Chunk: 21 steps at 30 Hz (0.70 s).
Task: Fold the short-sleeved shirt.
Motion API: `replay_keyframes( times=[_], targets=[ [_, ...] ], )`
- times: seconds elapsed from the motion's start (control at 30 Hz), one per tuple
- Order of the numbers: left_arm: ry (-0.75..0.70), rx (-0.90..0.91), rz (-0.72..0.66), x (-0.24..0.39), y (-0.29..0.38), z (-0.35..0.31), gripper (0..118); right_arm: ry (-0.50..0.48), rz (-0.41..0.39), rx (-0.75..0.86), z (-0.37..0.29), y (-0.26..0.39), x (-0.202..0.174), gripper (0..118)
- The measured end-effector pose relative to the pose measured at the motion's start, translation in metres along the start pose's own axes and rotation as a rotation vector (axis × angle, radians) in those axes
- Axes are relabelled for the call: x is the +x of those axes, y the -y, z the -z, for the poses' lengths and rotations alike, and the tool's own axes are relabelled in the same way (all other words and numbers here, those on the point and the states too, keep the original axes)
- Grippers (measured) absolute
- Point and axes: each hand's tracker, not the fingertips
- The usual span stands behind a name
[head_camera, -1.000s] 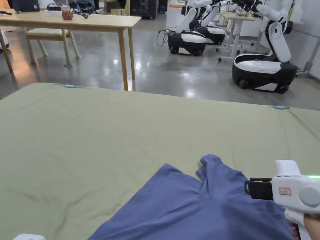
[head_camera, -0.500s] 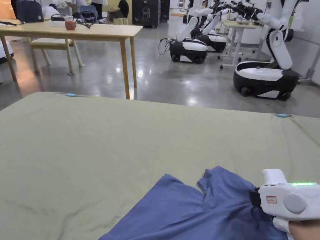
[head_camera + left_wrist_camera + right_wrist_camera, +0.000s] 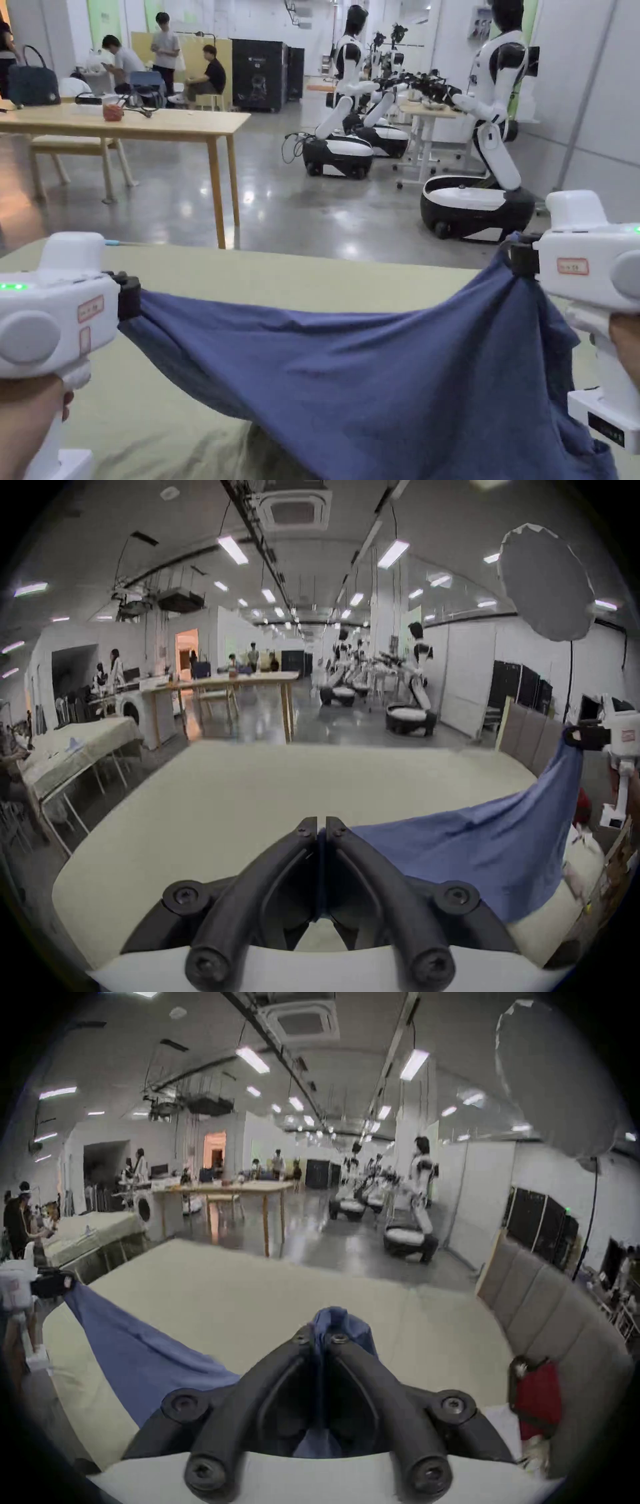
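Holding the blue shirt (image 3: 387,381) up over the green table (image 3: 262,275), left gripper (image 3: 128,297) and right gripper (image 3: 519,259) each clamped tight on a top corner, cloth sagging between.

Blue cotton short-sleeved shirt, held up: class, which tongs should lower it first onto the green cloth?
Left, probably. The left tongs grip the blue cotton shirt lower, nearer the green cloth; the right tongs hold theirs higher.
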Motion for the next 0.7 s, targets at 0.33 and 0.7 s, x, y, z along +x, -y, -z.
replay_keyframes(
  times=[0.33, 0.7],
  targets=[
    [-0.100, 0.156, 0.053, 0.013, -0.168, 0.044, 0, 0.046, 0.139, 0.227, -0.033, -0.131, 0.064, 5],
    [-0.147, 0.272, 0.100, 0.015, -0.252, 0.041, 0, 0.063, 0.143, 0.321, -0.020, -0.179, 0.077, 5]
  ],
)
